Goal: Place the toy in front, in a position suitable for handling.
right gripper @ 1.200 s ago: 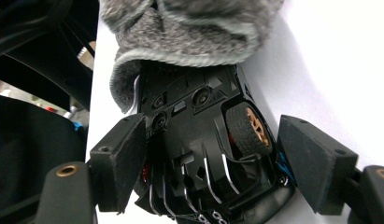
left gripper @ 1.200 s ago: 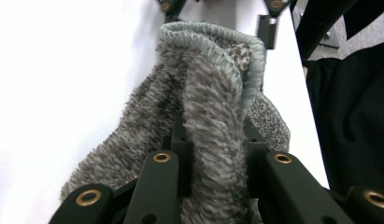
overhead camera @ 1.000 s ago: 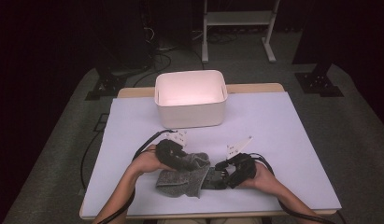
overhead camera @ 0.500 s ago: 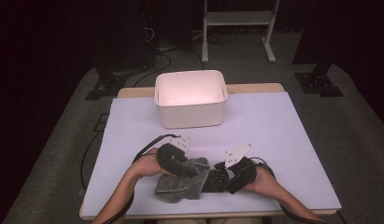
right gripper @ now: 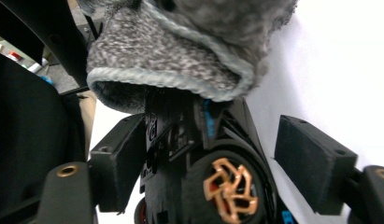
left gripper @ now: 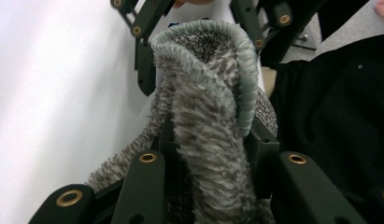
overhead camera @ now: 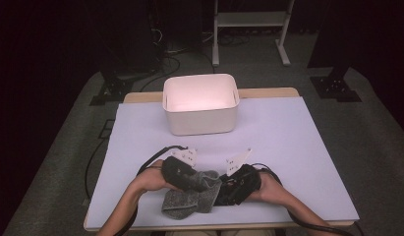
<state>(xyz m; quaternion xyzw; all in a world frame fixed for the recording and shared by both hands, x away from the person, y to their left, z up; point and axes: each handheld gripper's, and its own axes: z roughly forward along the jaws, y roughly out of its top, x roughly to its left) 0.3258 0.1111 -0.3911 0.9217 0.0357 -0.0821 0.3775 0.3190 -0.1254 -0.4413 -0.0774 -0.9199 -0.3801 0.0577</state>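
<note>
Socks [overhead camera: 189,199], grey and fuzzy, lie bunched at the table's [overhead camera: 307,147] near edge, well short of the white bin [overhead camera: 200,104]. The left gripper [left gripper: 210,135] is clenched on a cuff fold. The right gripper [right gripper: 222,154], just beside it to the right, stands released, jaws spread below the cuff's opening.

The left gripper [overhead camera: 202,183] has been carried a little rightward over the worktop [overhead camera: 298,147], toward the right gripper [overhead camera: 226,189]. The grey knitted cloth [overhead camera: 189,201], pinched in its jaws, has been bunched up further between the two.
</note>
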